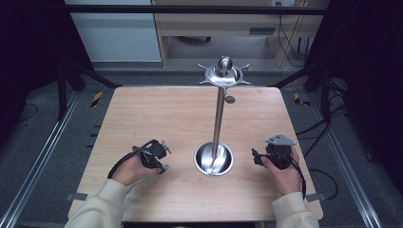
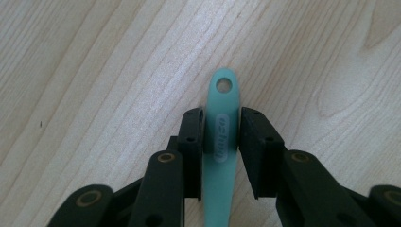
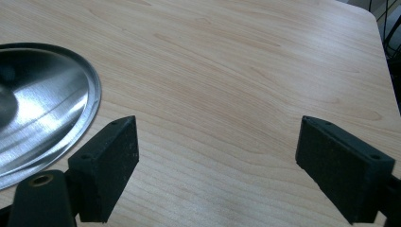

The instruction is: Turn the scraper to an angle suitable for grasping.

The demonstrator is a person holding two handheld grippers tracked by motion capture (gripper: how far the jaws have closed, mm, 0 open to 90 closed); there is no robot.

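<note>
Teal handle [image 2: 221,142] clamped in left gripper [image 2: 222,137]; right gripper [image 3: 217,161] gapes empty beside steel base rim [image 3: 92,101].

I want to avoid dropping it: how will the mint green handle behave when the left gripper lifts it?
The mint green handle looks like smooth plastic or silicone, so it may slip or bend a little. It is thin and flat, so probably light and unlikely to roll. The left gripper closes on its narrow sides, a small contact, so it could pivot.
</note>
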